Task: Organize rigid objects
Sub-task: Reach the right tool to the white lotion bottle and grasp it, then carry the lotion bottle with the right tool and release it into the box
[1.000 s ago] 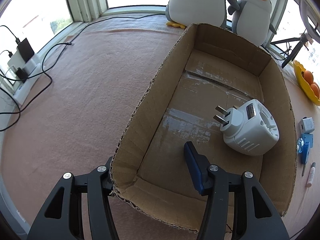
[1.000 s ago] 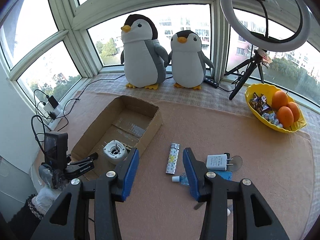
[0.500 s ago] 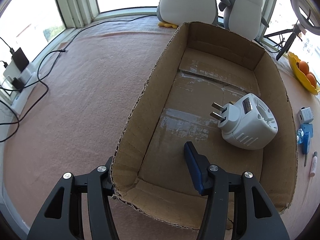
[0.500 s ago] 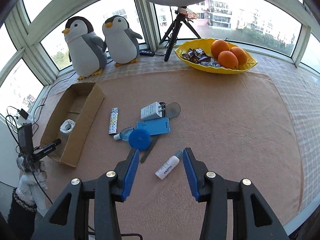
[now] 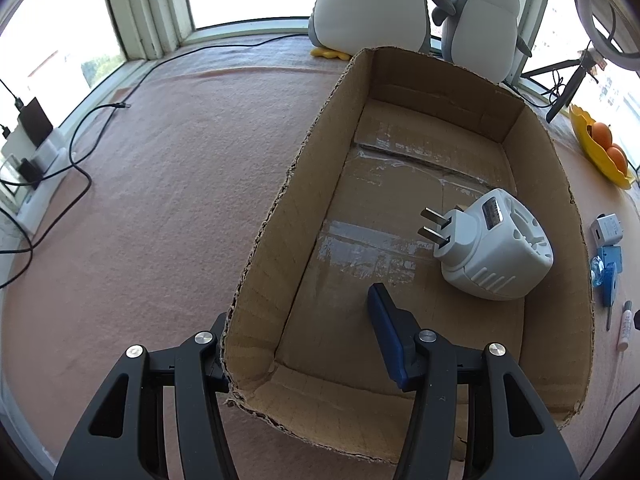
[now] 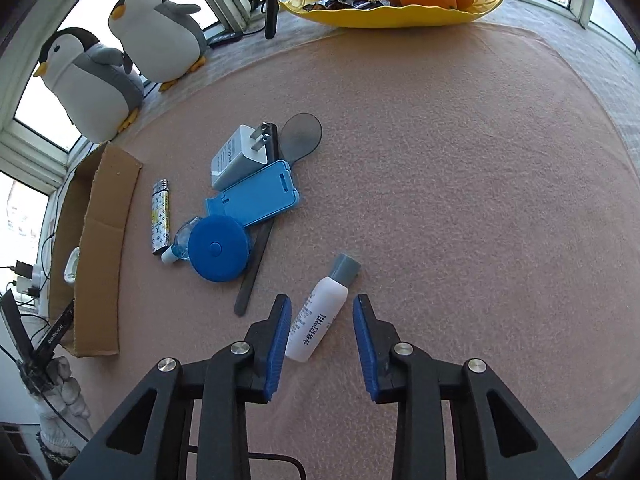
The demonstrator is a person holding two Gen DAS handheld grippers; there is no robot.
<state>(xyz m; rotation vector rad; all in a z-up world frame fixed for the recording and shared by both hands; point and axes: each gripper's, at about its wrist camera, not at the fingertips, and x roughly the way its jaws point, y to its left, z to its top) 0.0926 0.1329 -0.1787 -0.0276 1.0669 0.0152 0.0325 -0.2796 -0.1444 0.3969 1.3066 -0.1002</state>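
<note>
The right gripper sits low over the pink felt-covered desk, its blue-padded jaws astride a small white plastic bottle with a grey cap. The jaws have just been closing in, yet there is daylight on both sides of the bottle: the pads are not pressing on it. The bottle lies flat on the desk, cap pointing away from the gripper, its base between the pads.

Just beyond it is the rest of the clutter: a round blue plastic disc, a flat light-blue plastic holder partly overlapping it, a white wall charger with two metal prongs leaning on the holder's far edge, a slim patterned lighter lying near the box, and a thin dark nail file running out from under the pile.

Over on the other side, the left gripper is clamped on the near corner of the open brown cardboard box, one finger outside the wall, the blue pad inside. In the box, a chunky white travel plug adapter lies on its side against the right wall, prongs pointing left.

Two plush penguins stand behind the box by the window.
</note>
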